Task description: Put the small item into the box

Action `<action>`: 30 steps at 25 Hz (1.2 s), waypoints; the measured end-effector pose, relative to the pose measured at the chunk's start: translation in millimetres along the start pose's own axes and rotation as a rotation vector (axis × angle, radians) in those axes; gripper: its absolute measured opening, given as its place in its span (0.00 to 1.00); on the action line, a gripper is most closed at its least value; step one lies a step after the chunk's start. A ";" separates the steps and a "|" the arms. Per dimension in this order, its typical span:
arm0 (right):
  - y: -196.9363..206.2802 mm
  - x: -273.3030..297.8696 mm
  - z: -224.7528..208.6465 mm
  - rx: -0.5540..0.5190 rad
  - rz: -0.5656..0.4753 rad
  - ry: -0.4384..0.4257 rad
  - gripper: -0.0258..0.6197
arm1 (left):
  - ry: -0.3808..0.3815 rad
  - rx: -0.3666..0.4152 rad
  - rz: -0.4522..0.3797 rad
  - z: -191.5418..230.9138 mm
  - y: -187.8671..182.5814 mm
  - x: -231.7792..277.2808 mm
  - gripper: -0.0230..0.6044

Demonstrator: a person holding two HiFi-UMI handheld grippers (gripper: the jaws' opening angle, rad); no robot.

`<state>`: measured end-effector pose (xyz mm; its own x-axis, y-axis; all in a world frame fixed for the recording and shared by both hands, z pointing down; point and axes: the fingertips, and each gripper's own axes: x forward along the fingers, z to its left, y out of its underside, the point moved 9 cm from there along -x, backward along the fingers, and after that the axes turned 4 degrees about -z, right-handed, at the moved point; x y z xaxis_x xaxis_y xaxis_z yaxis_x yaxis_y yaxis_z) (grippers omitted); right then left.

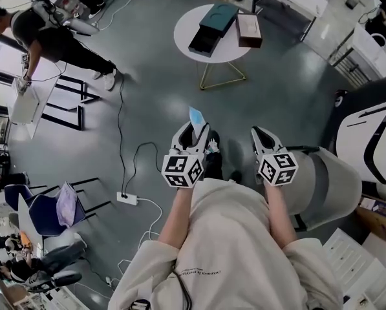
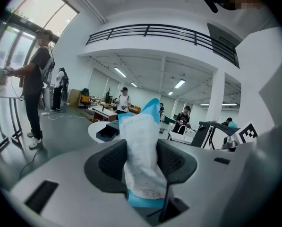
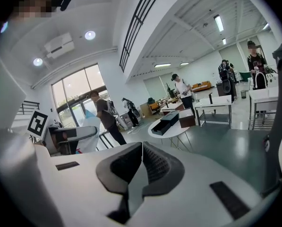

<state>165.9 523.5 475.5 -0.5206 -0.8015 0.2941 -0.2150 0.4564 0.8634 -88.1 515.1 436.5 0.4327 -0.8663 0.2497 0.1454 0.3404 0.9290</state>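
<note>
left gripper: my jaws are clamped on a small blue-and-white packet, pads pressing both its flat sides. the packet stands upright between them and its blue top edge pokes out past the tips. right gripper: jaws pressed together, nothing between them. both grippers are held out in front of me over grey floor, side by side and apart. the packet is in the air in my left grip, well short of the round white table ahead. on that table lies a dark box, with a brown box just beside it. a person stands off to the left. a white power strip lies on the floor.
</note>
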 end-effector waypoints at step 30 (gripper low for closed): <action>-98.1 250.0 -8.9 0.032 0.101 -0.001 0.10 | 0.088 -0.047 -0.001 162.5 -111.5 191.9 0.35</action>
<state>64.2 274.9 468.0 -0.5418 -0.7503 0.3789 -0.1872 0.5472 0.8158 -165.9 251.4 425.3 0.5091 -0.8317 0.2216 0.1867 0.3580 0.9149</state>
